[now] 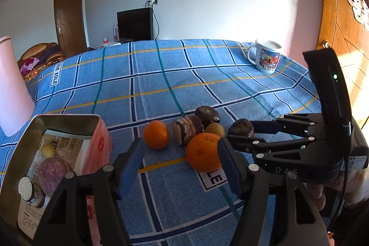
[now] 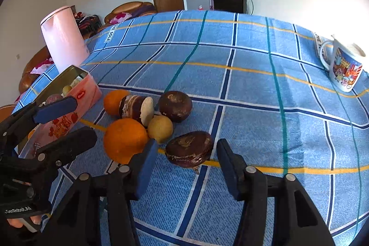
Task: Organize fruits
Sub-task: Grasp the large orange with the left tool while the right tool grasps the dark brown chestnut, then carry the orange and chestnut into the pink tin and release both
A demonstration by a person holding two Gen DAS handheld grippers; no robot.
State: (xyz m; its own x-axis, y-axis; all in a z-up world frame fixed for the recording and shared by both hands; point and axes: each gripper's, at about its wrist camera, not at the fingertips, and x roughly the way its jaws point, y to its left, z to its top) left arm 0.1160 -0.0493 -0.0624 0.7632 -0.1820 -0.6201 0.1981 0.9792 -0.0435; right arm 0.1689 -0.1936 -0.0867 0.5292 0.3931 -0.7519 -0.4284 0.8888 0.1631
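A bed with a blue checked sheet (image 2: 242, 75) fills a white-walled room. Left of the fruit pile stands an open pink tin (image 1: 101, 142), already holding a purple fruit (image 1: 52, 173) and a small yellow one (image 1: 48, 151). Left outside it: two oranges, the near orange (image 1: 201, 151) and the far orange (image 1: 156, 134), a yellow fruit (image 2: 159, 128) and three brown fruits, the nearest brown fruit (image 2: 189, 148) at the pile's right. The left gripper (image 1: 181, 159) is spread and empty beside the near orange; the right gripper (image 2: 184, 170) brackets the nearest brown fruit without pinching it. Legible: "SOLE" on the sheet; the tin's logo is unclear.
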